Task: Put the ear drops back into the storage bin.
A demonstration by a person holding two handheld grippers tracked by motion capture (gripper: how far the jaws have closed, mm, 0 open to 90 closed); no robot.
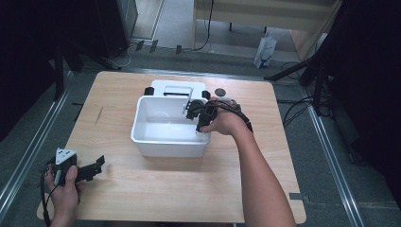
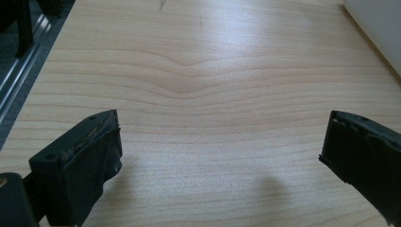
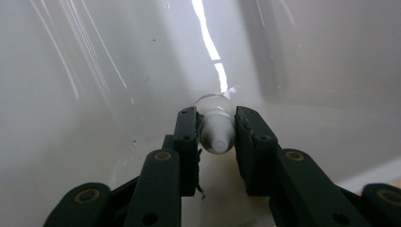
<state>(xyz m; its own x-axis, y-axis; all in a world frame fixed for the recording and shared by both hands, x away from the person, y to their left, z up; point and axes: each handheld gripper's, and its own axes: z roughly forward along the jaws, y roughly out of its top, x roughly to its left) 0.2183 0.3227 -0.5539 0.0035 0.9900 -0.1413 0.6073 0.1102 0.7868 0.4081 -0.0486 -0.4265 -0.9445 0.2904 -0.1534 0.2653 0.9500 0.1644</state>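
While the left tool [image 1: 90, 169] sits wide open at the worktop's [image 1: 156, 189] near left corner, the right tool [image 3: 216, 135] is down inside the white tub [image 1: 142, 137], jaws clamped on a small clear bottle's [image 3: 216, 134] white cap end.

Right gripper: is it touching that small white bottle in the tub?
Touching. In the right gripper view, the right gripper has both jaws pressed against the small white bottle's sides, no gap.
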